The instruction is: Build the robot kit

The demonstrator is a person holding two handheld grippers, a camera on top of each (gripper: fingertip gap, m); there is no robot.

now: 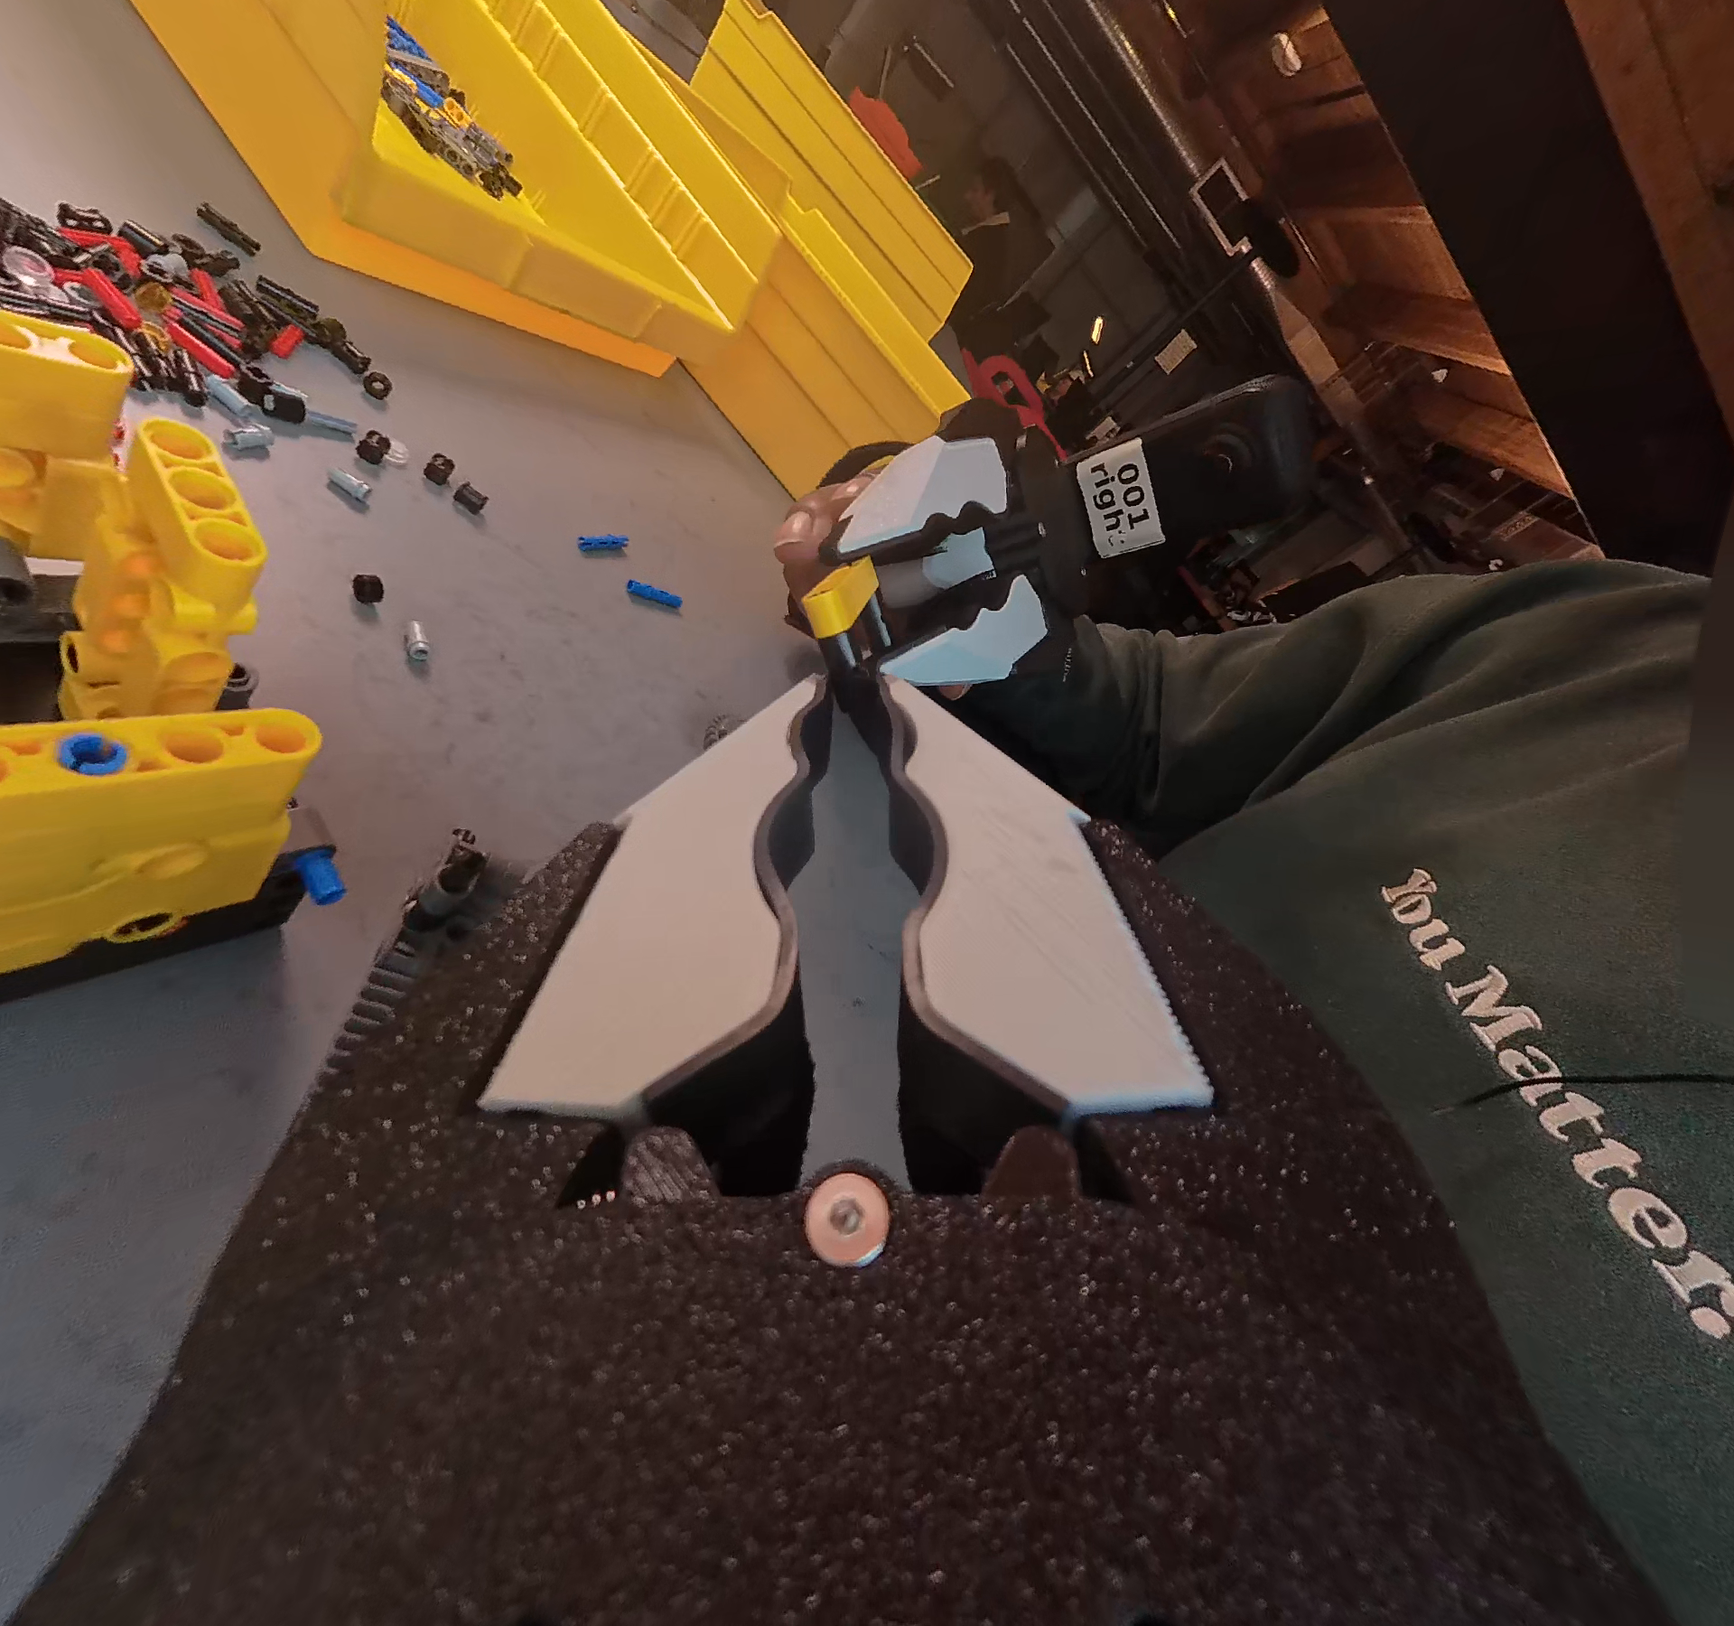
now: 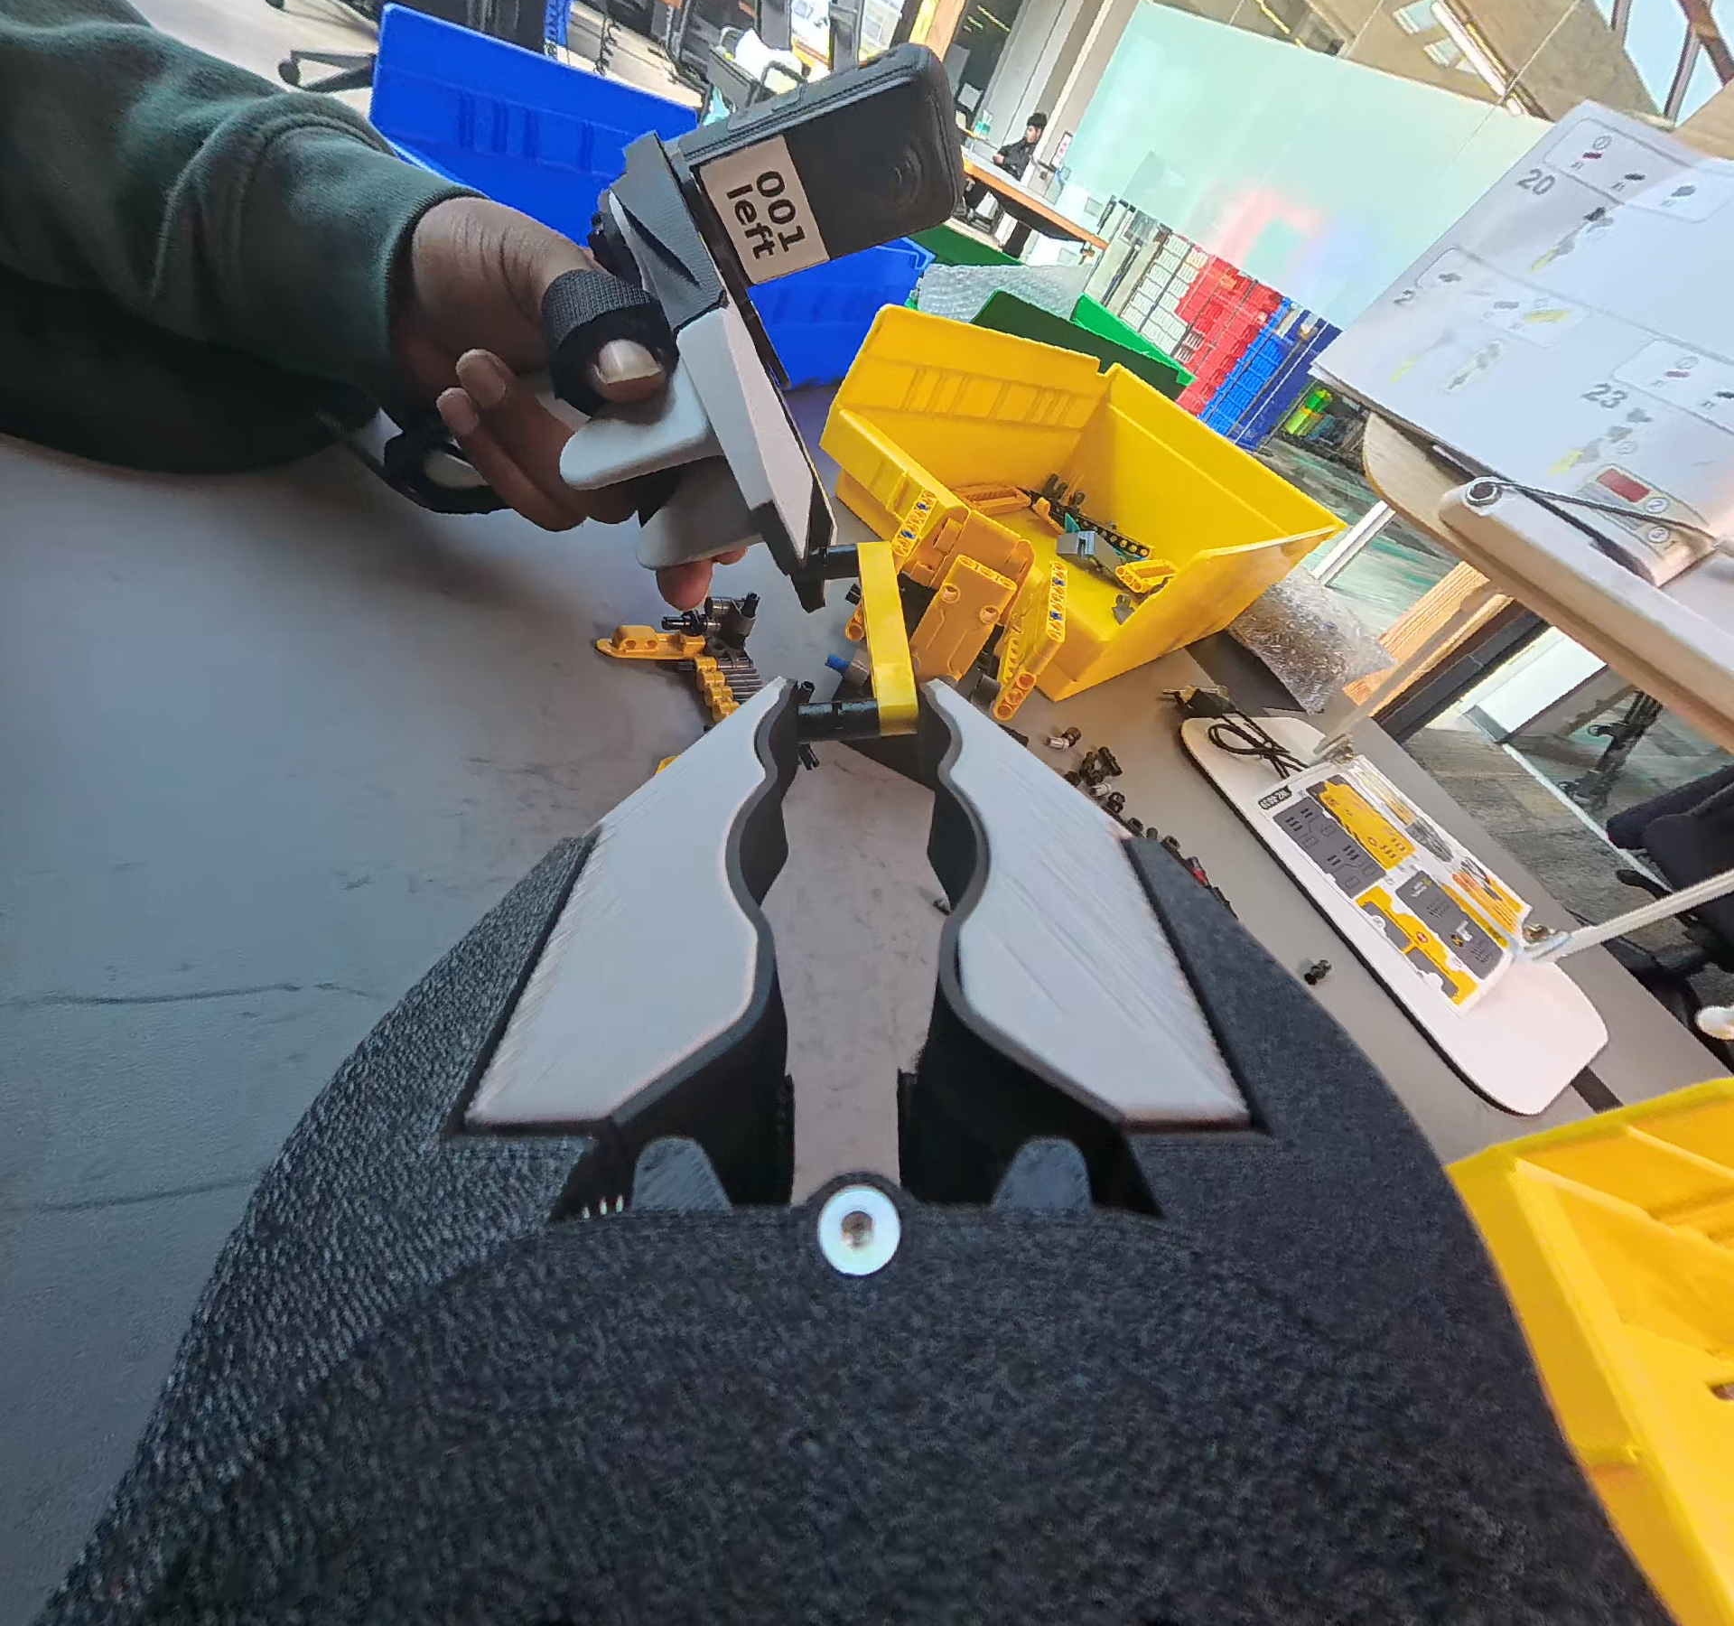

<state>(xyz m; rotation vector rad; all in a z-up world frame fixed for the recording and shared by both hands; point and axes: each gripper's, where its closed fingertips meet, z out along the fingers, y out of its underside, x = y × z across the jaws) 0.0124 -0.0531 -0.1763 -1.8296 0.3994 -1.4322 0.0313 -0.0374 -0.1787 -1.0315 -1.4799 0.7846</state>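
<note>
A short yellow beam (image 2: 885,633) with a black pin at each end is held above the grey table (image 2: 281,736) between both grippers. My right gripper (image 2: 859,710) is shut across the beam's lower end and its black pin (image 2: 835,722). My left gripper (image 2: 812,581) comes in from above and is shut on the upper black pin (image 2: 838,560). In the left wrist view my left gripper (image 1: 849,689) pinches that pin at its tips. Just beyond it, the right gripper (image 1: 859,610) holds the yellow beam (image 1: 840,600).
Yellow bins (image 1: 563,173) stand at the back, and a partly built yellow model (image 1: 159,549) sits left with loose parts (image 1: 141,295) and blue pins (image 1: 652,594). The right view shows a yellow bin (image 2: 1220,492), blue bin (image 2: 525,117), instruction booklet (image 2: 1548,295) and sticker sheet (image 2: 1389,868). Only a small space, under 4 cm, lies between the two pairs of fingers.
</note>
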